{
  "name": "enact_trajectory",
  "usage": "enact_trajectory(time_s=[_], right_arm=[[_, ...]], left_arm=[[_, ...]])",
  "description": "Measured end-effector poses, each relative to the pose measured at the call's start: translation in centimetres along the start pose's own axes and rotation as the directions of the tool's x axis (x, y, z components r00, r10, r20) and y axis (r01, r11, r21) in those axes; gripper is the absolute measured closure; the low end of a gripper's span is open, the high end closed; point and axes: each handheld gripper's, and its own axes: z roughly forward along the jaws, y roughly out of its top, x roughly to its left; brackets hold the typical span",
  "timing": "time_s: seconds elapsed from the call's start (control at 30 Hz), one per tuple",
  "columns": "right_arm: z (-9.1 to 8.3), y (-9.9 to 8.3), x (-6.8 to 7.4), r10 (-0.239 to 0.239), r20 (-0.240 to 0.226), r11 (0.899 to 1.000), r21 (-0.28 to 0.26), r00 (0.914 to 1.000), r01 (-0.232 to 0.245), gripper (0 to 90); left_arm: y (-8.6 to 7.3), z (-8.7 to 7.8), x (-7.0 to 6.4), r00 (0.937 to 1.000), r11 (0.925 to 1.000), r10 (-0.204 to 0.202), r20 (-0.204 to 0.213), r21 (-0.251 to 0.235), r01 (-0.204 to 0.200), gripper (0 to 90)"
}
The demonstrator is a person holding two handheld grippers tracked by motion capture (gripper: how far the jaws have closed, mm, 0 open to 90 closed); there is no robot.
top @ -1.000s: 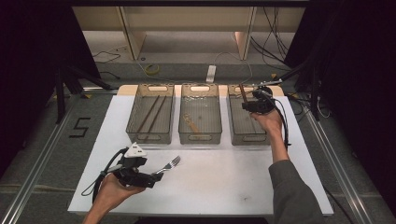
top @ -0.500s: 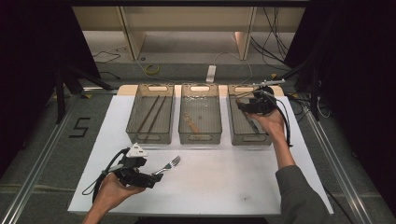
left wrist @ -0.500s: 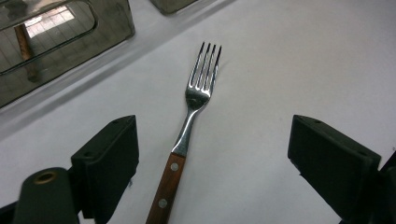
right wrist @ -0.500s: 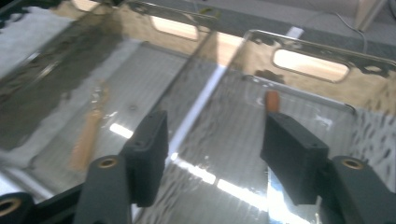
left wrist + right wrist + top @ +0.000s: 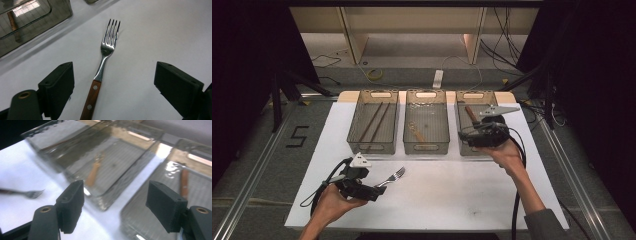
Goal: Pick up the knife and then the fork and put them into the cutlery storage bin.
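Note:
A fork (image 5: 393,177) with a wooden handle lies on the white table (image 5: 452,195), tines pointing away from me. My left gripper (image 5: 374,192) rests low just behind it. In the left gripper view the fork (image 5: 105,55) runs up between the open jaws of that gripper (image 5: 113,67), touching neither. My right gripper (image 5: 464,136) hovers at the near end of the right bin (image 5: 473,94), jaws pointing left. In its own view the right gripper (image 5: 115,186) is open and holds nothing.
Three clear bins stand in a row at the back. The left bin (image 5: 372,150) holds two dark sticks (image 5: 373,122). The middle bin (image 5: 426,148) holds a wooden-handled utensil (image 5: 416,132). A brown-handled piece (image 5: 470,113) lies in the right bin. Bare table stretches between the hands.
My right gripper has drawn back from over the right bin toward its near end and turned to face left. The left gripper and the fork have stayed put.

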Motion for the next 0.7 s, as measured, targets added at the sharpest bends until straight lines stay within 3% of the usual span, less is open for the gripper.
enact_trajectory(time_s=[0.2, 0.4, 0.7], right_arm=[[-1.1, -2.0, 2.2, -0.035, -0.033, 0.999, -0.006, 0.9988, 0.035, 29.9], [-1.4, -3.7, 3.0, -0.033, -0.058, 0.999, -0.017, 0.9978, 0.032, 29.5], [-2.2, -5.6, 4.2, -0.050, -0.097, 0.999, -0.017, 0.9940, 0.049, 28.7]], left_arm=[[0.3, 0.3, 0.3, 0.9999, 0.9998, -0.011, -0.001, 0.014, 0.011, 16.3], [0.8, 0.9, 0.6, 0.9996, 0.9992, 0.004, -0.030, 0.039, -0.003, 17.6], [1.6, 1.3, 1.0, 0.9991, 0.9917, 0.022, -0.035, 0.127, -0.018, 18.2]])
